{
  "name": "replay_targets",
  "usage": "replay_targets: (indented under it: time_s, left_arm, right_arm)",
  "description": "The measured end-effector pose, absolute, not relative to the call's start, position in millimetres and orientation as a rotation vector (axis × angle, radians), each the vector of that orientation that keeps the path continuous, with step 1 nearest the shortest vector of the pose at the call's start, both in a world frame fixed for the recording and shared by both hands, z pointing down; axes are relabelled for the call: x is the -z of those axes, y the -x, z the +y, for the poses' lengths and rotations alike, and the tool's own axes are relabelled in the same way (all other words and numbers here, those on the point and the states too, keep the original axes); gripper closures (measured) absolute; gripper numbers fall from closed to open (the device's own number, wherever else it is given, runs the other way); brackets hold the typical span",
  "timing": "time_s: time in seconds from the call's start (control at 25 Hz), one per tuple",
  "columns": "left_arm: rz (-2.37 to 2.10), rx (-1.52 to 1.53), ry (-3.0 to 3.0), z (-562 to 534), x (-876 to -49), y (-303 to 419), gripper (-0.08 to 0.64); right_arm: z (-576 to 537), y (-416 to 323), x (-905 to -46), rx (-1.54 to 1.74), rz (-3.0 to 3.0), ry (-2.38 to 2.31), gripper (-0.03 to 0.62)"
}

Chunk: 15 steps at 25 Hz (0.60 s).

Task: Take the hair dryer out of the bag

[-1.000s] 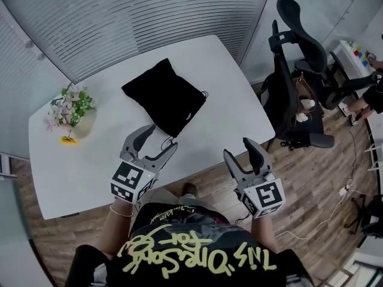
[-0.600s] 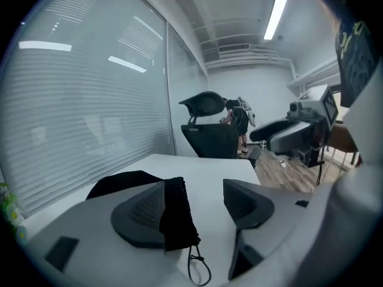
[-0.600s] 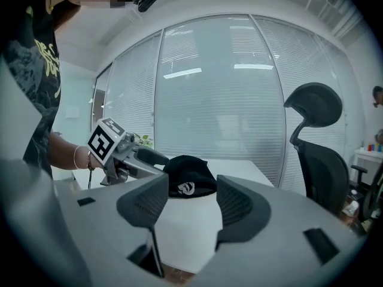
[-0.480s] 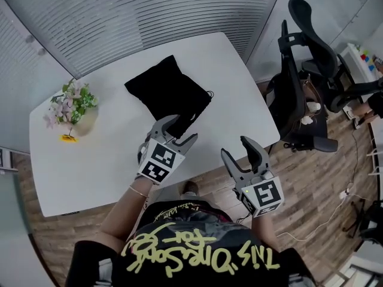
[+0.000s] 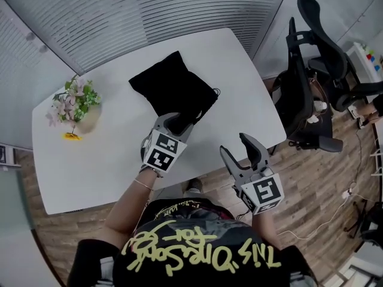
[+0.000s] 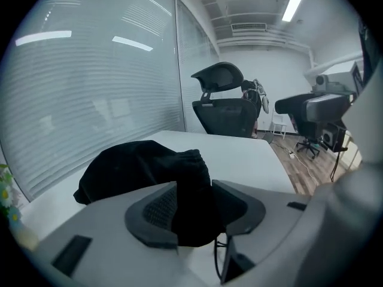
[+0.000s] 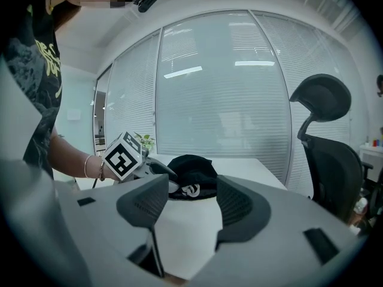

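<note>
A black drawstring bag (image 5: 170,88) lies bulging on the white table (image 5: 108,154); no hair dryer shows outside it. My left gripper (image 5: 175,122) is at the bag's near, gathered end. In the left gripper view the dark cloth (image 6: 137,166) fills most of the gap between the jaws of this gripper (image 6: 194,187), which are closing; I cannot see the pads squeezing it. A thin cord (image 6: 218,256) hangs below. My right gripper (image 5: 234,145) hovers open and holds nothing off the table's front edge, to the right. From there it looks at the bag (image 7: 191,169) and the left gripper (image 7: 170,173).
A pot of flowers (image 5: 76,109) stands at the table's left end. A black office chair (image 5: 317,70) is beside the table's right side, over wooden floor. Glass walls with blinds run behind the table.
My left gripper has moved forward and down from the table's front edge onto the bag's near end, and its jaws have narrowed. The right gripper has shifted only slightly.
</note>
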<state>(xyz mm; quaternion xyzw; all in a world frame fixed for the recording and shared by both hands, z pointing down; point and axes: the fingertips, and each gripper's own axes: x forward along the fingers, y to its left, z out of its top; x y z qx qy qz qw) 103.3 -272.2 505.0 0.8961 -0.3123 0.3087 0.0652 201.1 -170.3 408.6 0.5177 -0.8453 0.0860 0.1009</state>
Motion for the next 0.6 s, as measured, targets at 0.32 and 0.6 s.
replay_targets:
  time_s: [0.32,0.6]
  left_arm:
    - [-0.929,-0.774,-2.708,-283,-492,-98,0.532]
    - [-0.950,-0.468,-2.669,-297,-461,-90,0.542]
  right_arm:
    - [-187,-192,-419,-0.250,-2.501,-1.495,0.354]
    - [-220,-164,-443,-0.211,-2.492,-1.367,0.354]
